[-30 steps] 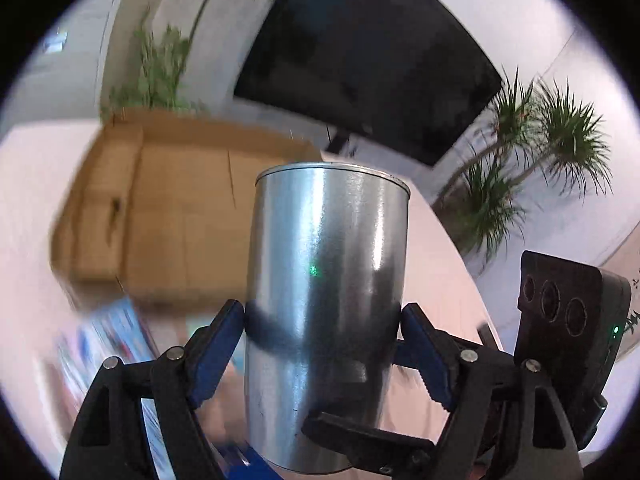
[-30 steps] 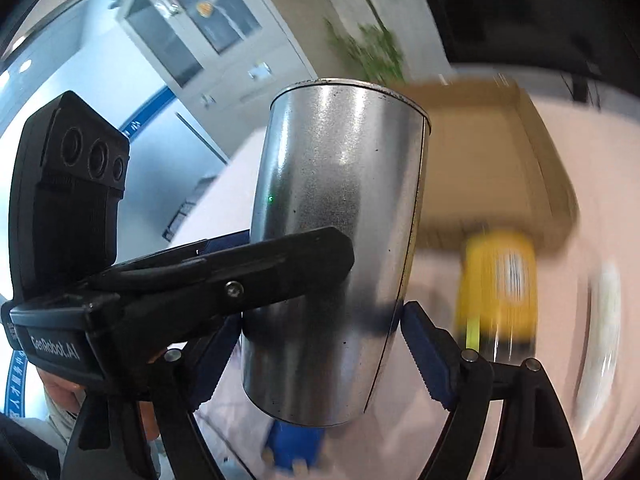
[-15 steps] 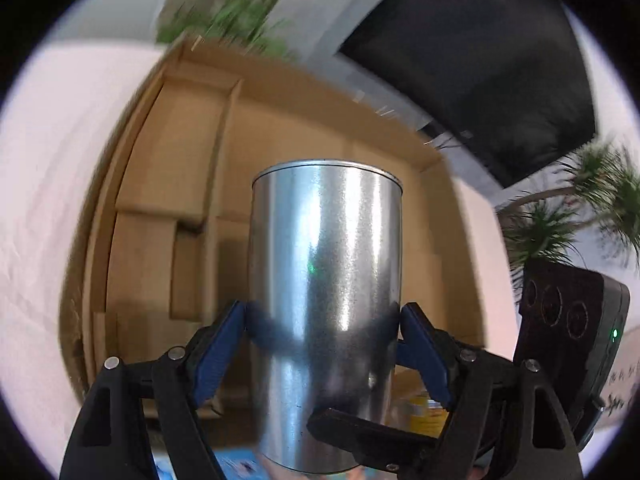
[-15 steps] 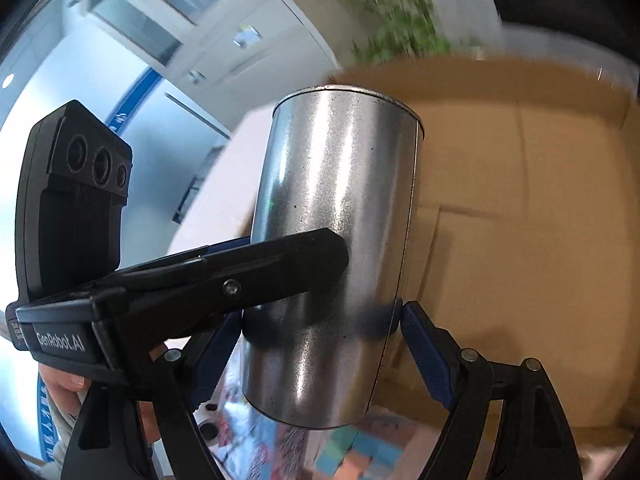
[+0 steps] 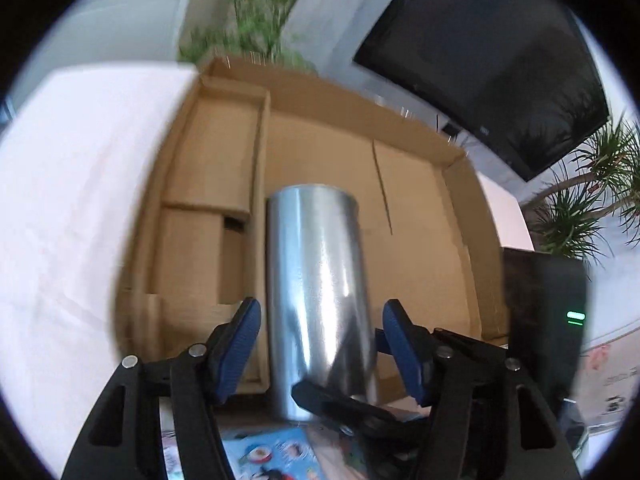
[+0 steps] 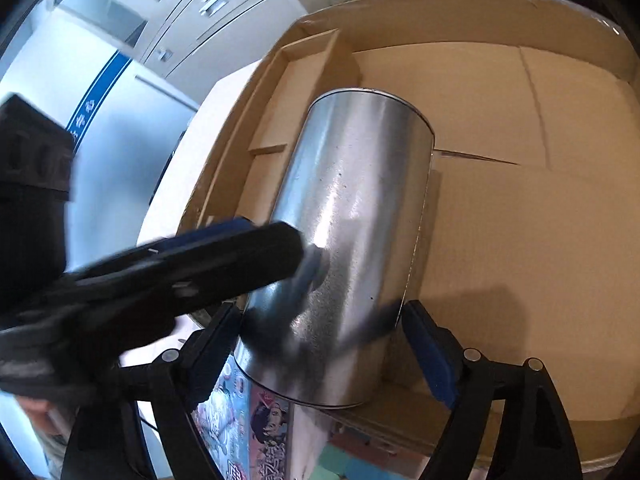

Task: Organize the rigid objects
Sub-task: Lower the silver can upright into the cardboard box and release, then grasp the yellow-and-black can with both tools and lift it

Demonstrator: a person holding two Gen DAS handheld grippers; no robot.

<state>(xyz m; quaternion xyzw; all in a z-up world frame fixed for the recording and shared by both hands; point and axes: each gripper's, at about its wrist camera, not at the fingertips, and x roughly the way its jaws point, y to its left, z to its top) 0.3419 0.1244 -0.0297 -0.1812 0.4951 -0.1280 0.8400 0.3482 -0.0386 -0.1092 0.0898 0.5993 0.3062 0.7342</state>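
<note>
Over the cardboard box (image 5: 420, 216), a metal can (image 5: 320, 300) stands between 2 grippers, its body in front of the box's brown floor and its base at the near wall. Left gripper (image 5: 320, 344): jaws spread, blue pads (image 5: 236, 348) apart from the can on both sides, a visible gap each way, holding nothing. Right gripper (image 6: 320, 348): blue pads (image 6: 428, 352) sit right at the can's lower sides; contact looks likely on its left pad, but the other edge is blurred, so I cannot tell if it grips. From the right wrist view the can (image 6: 352, 240) tilts, top leaning away toward the box (image 6: 520, 220), with the left gripper's dark finger (image 6: 224, 256) crossing in from the side, blurred. Box has a narrow divided section along 1 side. Colourful printed sheets (image 6: 244, 420) lie under the can's base. White tabletop (image 5: 80, 200) beside the box; dark screen (image 5: 500, 48) and plants (image 5: 588, 200) behind.
</note>
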